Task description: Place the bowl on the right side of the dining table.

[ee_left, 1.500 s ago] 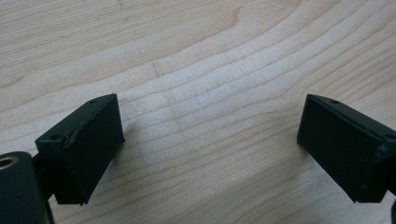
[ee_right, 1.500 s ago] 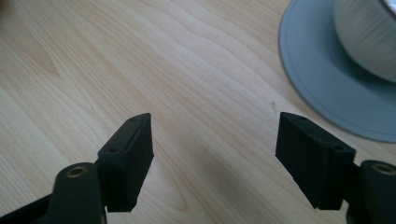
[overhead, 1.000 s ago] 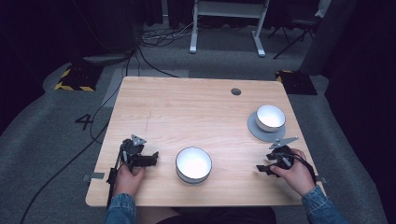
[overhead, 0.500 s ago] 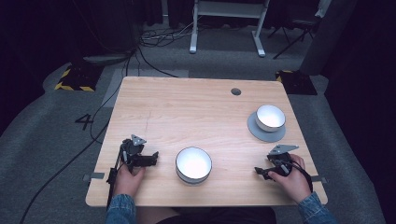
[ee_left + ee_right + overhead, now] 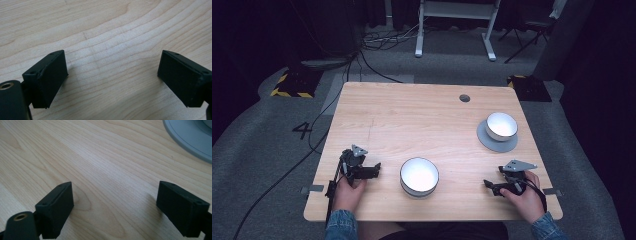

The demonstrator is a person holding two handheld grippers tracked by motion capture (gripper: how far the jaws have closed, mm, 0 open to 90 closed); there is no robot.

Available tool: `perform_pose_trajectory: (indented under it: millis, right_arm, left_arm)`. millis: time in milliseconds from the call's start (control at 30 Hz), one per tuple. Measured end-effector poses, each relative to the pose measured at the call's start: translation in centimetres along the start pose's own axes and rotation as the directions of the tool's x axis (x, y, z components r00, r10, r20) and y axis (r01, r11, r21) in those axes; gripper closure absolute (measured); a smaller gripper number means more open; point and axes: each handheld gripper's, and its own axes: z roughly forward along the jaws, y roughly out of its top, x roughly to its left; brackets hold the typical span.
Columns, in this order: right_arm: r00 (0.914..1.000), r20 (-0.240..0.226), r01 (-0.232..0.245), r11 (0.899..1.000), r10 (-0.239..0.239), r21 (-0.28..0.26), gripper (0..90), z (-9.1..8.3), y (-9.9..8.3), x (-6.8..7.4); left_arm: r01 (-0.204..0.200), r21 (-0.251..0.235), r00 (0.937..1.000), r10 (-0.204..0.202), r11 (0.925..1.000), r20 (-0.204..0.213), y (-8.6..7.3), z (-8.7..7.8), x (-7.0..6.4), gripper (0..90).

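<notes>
Two white bowls on a wooden table (image 5: 412,115): near bowl (image 5: 419,176) at the front edge between both grippers, far bowl (image 5: 501,125) on a grey plate (image 5: 488,140) toward the right. Left gripper (image 5: 376,169) and right gripper (image 5: 488,185) low over bare wood, jaws spread wide, holding nothing.

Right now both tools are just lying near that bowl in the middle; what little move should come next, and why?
Probably ease the left gripper toward the near bowl. Its jaws stand wide open over bare table, already pointing at the bowl's rim, and it lies closer than the right gripper, also open and holding nothing.
</notes>
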Motion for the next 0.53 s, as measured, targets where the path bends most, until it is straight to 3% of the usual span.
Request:
perform_pose_trajectory:
  millis: [533]
  right_arm:
    - [1.0, 0.006, -0.008, 1.0, 0.008, -0.017, 13.3, 0.02, -0.16, 0.14]
  left_arm:
    - [-0.002, 0.001, 1.0, 0.002, 1.0, -0.001, 0.04, 0.03, 0.01, 8.9]
